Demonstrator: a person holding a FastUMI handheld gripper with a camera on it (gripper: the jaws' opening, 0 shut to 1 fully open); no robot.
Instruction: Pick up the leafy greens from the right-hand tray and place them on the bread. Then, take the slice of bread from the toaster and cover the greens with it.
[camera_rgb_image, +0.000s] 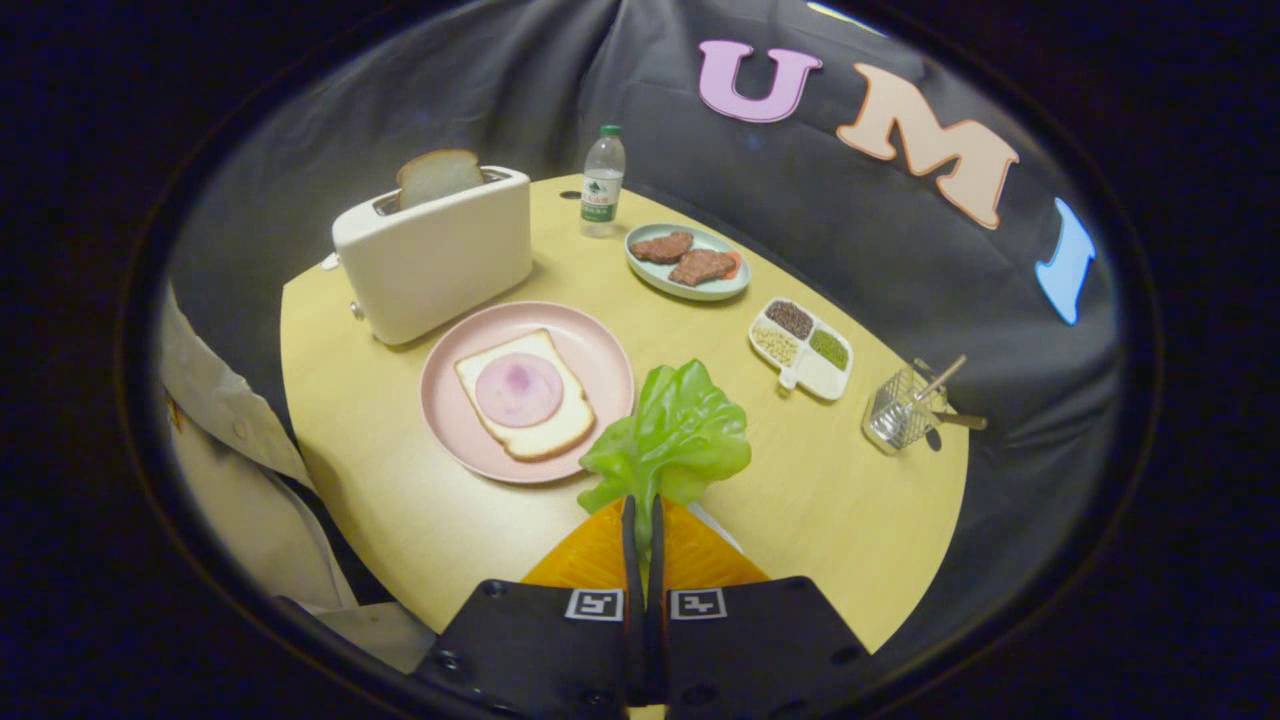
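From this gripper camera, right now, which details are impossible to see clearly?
- Gripper view: the stem of the green lettuce leaf is covered by the gripper fingers shut on it.
- The orange tray is mostly behind the fingers and leaf.
- The lower part of the bread slice is inside the white toaster.
- The wire basket contents are too small to identify.

Jaws clamp leafy greens beside pink plate
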